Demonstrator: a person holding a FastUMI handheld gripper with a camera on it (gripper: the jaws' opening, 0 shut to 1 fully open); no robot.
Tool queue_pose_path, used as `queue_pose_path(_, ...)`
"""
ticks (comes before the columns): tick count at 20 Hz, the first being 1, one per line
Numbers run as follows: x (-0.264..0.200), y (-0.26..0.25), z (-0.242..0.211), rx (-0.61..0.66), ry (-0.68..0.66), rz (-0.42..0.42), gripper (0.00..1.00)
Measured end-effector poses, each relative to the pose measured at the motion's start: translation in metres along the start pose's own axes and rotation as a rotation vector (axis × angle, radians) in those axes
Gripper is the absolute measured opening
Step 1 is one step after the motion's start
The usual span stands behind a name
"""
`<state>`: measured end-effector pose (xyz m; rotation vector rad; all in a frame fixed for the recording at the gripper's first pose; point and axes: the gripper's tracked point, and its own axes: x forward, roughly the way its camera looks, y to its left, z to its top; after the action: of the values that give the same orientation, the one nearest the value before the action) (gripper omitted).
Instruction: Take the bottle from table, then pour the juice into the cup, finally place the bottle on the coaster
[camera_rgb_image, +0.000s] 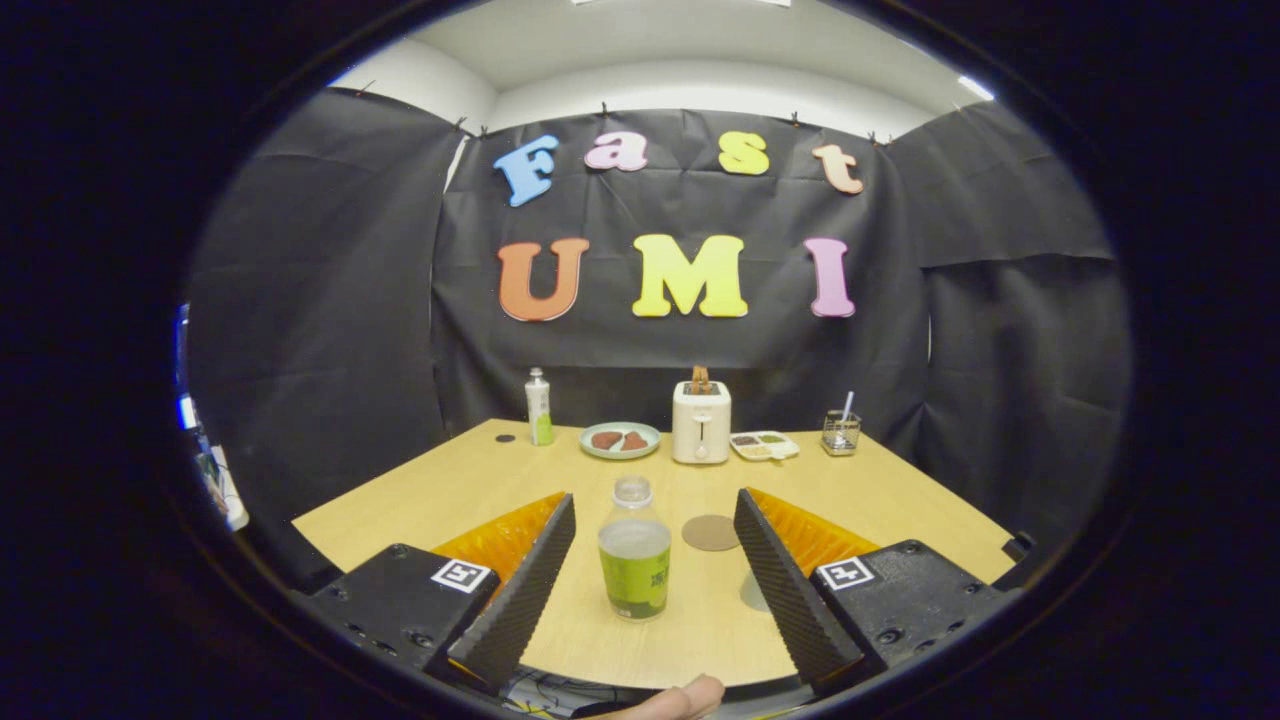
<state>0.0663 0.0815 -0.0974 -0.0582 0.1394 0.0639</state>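
A small clear bottle with a green label and pale juice stands upright on the wooden table, between my two fingers and touching neither. My gripper is open, with wide gaps on both sides of the bottle. A round brown coaster lies flat just beyond the bottle, slightly to its right, near the right fingertip. A pale round shape shows on the table against the inner side of the right finger; I cannot tell what it is.
Along the table's far edge stand a second bottle, a plate with food, a white toaster, a small snack tray and a wire holder. A small dark disc lies at the far left. A person's fingertip shows beneath the gripper.
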Motion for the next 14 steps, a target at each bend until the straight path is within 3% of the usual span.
queue_pose_path(4,0.043,0.000,-0.032,-0.052,0.029,-0.041,1.00)
queue_pose_path(14,0.106,0.018,-0.078,-0.003,0.073,-0.011,1.00)
